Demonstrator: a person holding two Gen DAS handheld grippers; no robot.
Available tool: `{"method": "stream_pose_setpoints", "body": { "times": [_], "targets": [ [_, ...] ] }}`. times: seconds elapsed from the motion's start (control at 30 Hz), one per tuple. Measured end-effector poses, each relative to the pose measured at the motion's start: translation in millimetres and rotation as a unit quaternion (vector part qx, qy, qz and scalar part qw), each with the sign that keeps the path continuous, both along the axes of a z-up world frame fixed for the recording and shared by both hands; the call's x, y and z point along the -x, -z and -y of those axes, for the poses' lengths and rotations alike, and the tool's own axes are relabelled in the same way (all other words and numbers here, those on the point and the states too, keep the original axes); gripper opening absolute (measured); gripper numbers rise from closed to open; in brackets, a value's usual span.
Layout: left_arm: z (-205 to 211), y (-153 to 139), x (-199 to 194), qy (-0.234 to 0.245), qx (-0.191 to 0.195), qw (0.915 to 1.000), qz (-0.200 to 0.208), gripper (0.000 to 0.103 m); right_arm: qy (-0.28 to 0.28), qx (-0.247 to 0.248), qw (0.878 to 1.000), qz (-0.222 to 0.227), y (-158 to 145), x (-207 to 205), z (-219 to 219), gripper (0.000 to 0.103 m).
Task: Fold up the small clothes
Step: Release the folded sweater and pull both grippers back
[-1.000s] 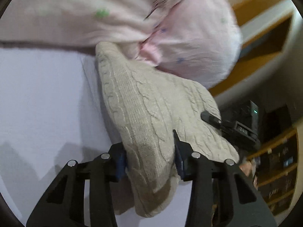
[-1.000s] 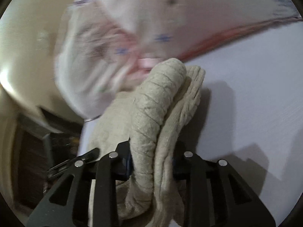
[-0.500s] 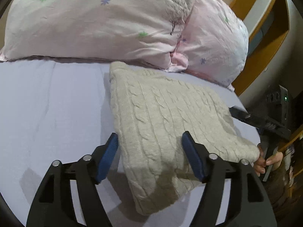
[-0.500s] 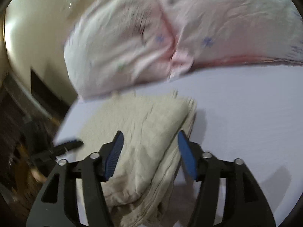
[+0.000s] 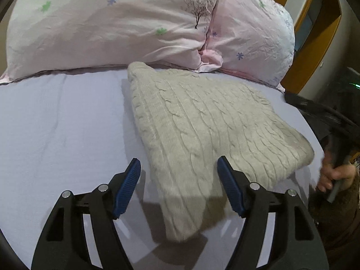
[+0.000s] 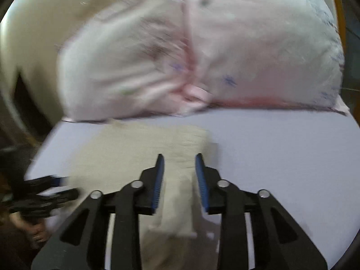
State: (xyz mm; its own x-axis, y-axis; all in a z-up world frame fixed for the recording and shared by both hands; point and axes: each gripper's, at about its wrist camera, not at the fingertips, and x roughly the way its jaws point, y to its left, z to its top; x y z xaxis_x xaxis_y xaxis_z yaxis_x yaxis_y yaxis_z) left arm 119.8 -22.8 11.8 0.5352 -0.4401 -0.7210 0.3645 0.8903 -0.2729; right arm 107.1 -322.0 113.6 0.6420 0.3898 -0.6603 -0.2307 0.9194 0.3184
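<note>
A folded beige cable-knit sweater [image 5: 202,130] lies flat on the lilac bed sheet [image 5: 56,135], its far end near the pillows. My left gripper [image 5: 178,175] is open and empty, its jaws wide apart above the sweater's near corner. In the right wrist view, which is blurred, the sweater [image 6: 135,153] lies on the sheet and my right gripper [image 6: 178,166] is open and empty above its near edge. The other gripper shows at the left edge of that view [image 6: 45,193] and at the right edge of the left wrist view [image 5: 333,121].
Two pink floral pillows [image 5: 112,27] [image 5: 252,36] lie at the head of the bed. A wooden headboard or shelf [image 5: 315,33] stands at the right. The bed's edge runs close to the sweater's right side [image 5: 315,139].
Both grippers have let go of the sweater, opened, and pulled back. The sweater, held bunched and raised one second ago, now lies flat on the sheet.
</note>
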Motion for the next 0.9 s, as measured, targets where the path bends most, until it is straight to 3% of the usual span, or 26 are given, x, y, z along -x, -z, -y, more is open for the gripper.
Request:
{"method": "stream_pose_setpoints", "body": {
  "times": [0.07, 0.17, 0.27, 0.33, 0.37, 0.47, 0.57, 0.7, 0.9],
  "targets": [
    [-2.9, -3.0, 8.9, -0.007, -0.005, 0.9999, 0.009, 0.071, -0.041, 0.002, 0.999, -0.013, 5.3, 13.1, -24.7, 0.043],
    [-6.8, -5.3, 23.2, -0.022, -0.007, 0.9997, 0.01, 0.078, -0.035, 0.078, 0.993, -0.087, 57.1, 9.4, -42.1, 0.048],
    [-7.5, -6.9, 40.8, -0.05, -0.023, 0.9985, 0.004, 0.087, -0.024, 0.069, 0.996, -0.051, 47.0, 26.4, -38.5, 0.049],
    [-5.5, -7.7, 50.8, -0.066, -0.039, 0.997, 0.003, 0.096, -0.013, 0.054, 0.998, -0.018, 31.2, 50.6, -32.0, 0.076],
    [-4.0, -7.8, 58.9, -0.077, -0.051, 0.9957, 0.005, 0.097, 0.002, 0.055, 0.998, -0.002, 26.3, 61.9, -29.8, 0.099],
    [3.5, -5.3, 74.1, -0.09, -0.077, 0.993, 0.002, 0.102, 0.036, 0.065, 0.997, 0.001, 28.0, 78.0, -34.3, 0.101],
    [14.9, 4.4, 77.3, -0.089, -0.106, 0.9902, -0.018, 0.102, 0.063, 0.092, 0.992, -0.059, 49.5, 85.7, -43.7, 0.101],
    [27.6, 19.9, 74.4, -0.095, -0.139, 0.985, -0.037, 0.102, 0.057, 0.101, 0.987, -0.107, 75.4, 81.0, -55.2, 0.101],
    [33.3, 25.7, 74.5, -0.119, -0.161, 0.9792, -0.035, 0.102, 0.078, 0.169, 0.978, -0.093, 83.0, 82.0, -77.7, 0.101]
  ]
}}
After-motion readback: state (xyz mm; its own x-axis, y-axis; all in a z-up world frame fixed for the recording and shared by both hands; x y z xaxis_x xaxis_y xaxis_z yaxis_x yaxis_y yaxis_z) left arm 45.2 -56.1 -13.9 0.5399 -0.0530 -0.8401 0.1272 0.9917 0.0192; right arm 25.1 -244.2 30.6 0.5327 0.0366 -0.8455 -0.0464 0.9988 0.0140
